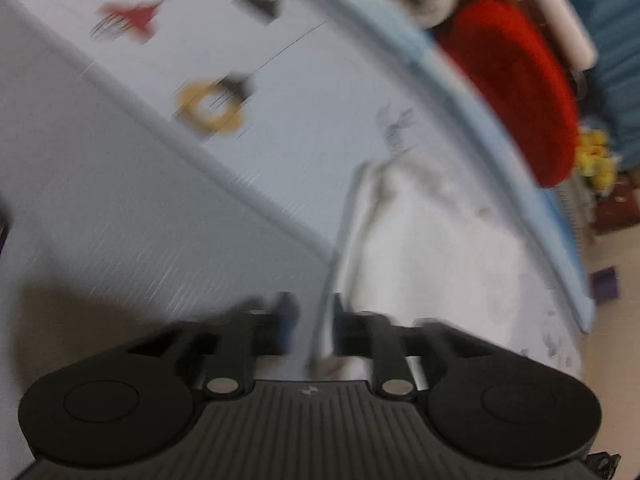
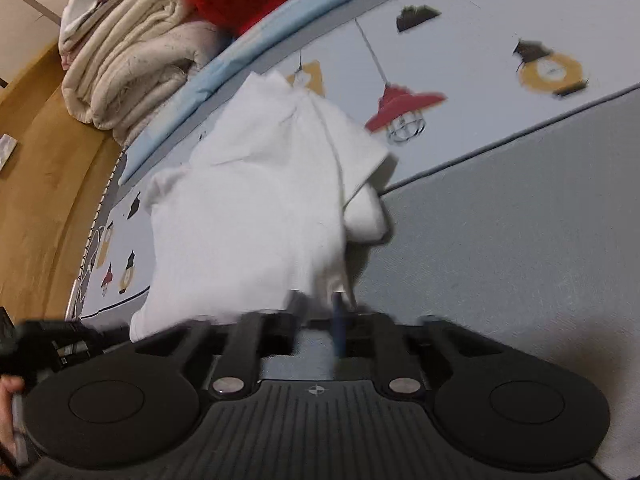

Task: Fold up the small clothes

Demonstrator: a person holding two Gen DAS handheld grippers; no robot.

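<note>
Lying rumpled on the lamp-printed grey play mat (image 2: 500, 208), small white cotton garment (image 2: 248, 208); left tool (image 1: 310, 322) and right tool (image 2: 316, 312) both released, straddling its edges. Risking bunched, crooked fold if pinched unevenly.

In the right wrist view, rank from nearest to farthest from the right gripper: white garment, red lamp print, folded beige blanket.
1. white garment, just ahead of the right gripper
2. red lamp print, ahead to the right
3. folded beige blanket, far upper left
</note>
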